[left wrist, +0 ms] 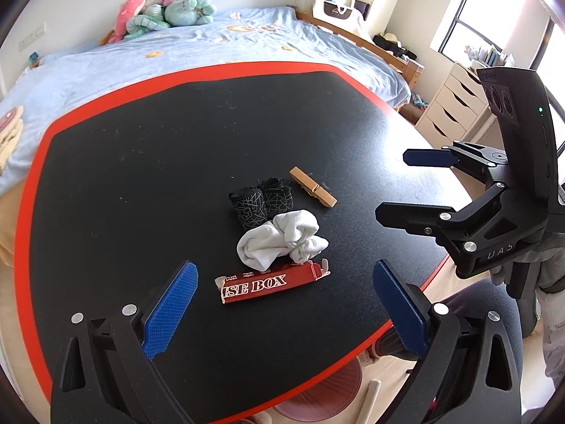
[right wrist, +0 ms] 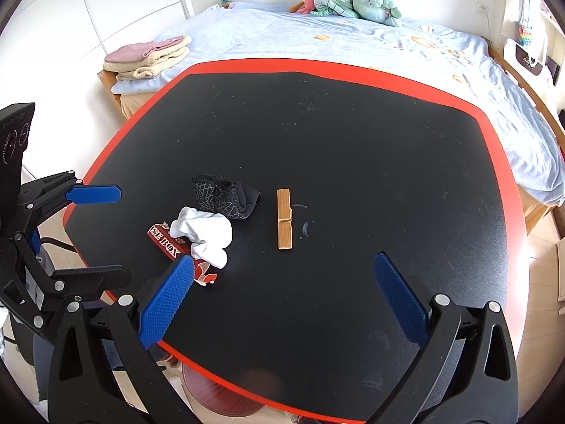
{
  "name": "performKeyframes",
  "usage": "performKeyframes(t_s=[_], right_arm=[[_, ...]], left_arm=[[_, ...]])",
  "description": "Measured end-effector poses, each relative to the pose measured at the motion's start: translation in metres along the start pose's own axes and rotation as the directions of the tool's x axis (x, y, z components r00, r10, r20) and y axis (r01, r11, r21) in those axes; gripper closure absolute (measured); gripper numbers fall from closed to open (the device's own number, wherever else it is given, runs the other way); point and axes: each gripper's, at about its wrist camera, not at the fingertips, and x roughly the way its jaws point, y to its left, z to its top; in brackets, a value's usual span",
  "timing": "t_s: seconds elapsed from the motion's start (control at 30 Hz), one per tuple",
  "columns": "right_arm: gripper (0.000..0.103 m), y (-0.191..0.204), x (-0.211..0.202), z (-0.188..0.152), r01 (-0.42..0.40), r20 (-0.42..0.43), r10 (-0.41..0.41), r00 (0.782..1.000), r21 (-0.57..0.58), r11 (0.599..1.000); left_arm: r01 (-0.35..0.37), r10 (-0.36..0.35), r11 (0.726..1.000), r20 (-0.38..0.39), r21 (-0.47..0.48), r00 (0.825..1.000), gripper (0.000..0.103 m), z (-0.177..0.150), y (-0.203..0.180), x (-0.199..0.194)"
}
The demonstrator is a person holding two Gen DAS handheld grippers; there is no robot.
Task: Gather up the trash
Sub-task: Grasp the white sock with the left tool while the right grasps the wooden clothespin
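While both grippers' fingers stand apart, I see the torn red box [left wrist: 273,283] lying crosswise at lower centre, nearest my left gripper [left wrist: 282,309].

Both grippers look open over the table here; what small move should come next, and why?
Probably lower the left gripper onto the torn red box: it lies nearest, between its open fingers, looks like trash, and the white sock only overlaps its far edge.

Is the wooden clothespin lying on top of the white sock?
No, the clothespin lies alone on the table, apart from the white sock.
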Motion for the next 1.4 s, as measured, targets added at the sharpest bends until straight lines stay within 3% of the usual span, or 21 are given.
performKeyframes(t_s=[0.53, 0.7, 0.87, 1.0, 1.17, 1.33, 1.4], right_arm=[[0.004, -0.016, 0.055, 0.013, 0.014, -0.044, -0.014, 0.999, 0.001, 1.000], [0.013, -0.020, 0.065, 0.014, 0.011, -0.053, -0.011, 0.999, 0.000, 1.000], [0.029, -0.019, 0.071, 0.014, 0.012, -0.059, -0.013, 0.998, -0.012, 1.000], [0.038, -0.016, 0.070, 0.013, 0.015, -0.049, -0.016, 0.999, -0.038, 0.999], [0.064, -0.008, 0.069, 0.013, 0.016, -0.042, -0.019, 0.999, -0.070, 0.997], [0.089, -0.007, 0.068, 0.012, 0.014, -0.044, -0.018, 0.999, -0.079, 0.997], [0.091, -0.006, 0.068, 0.011, 0.012, -0.046, -0.015, 0.999, -0.079, 0.997]], left_arm=[[0.012, -0.013, 0.999, -0.045, -0.031, 0.999, 0.008, 0.004, 0.012, 0.048], [0.010, -0.011, 0.999, -0.041, -0.033, 0.999, 0.008, 0.004, 0.012, 0.055], [0.002, -0.003, 0.999, -0.033, -0.032, 0.999, 0.008, 0.002, 0.014, 0.055], [-0.001, 0.000, 1.000, -0.032, -0.031, 0.999, 0.023, -0.002, 0.017, 0.052], [0.013, -0.014, 1.000, -0.035, -0.027, 0.999, 0.044, -0.001, 0.016, 0.052], [0.036, -0.037, 0.999, -0.034, -0.022, 0.999, 0.058, -0.001, 0.017, 0.048], [0.042, -0.043, 0.999, -0.031, -0.020, 0.999, 0.064, -0.002, 0.018, 0.046]])
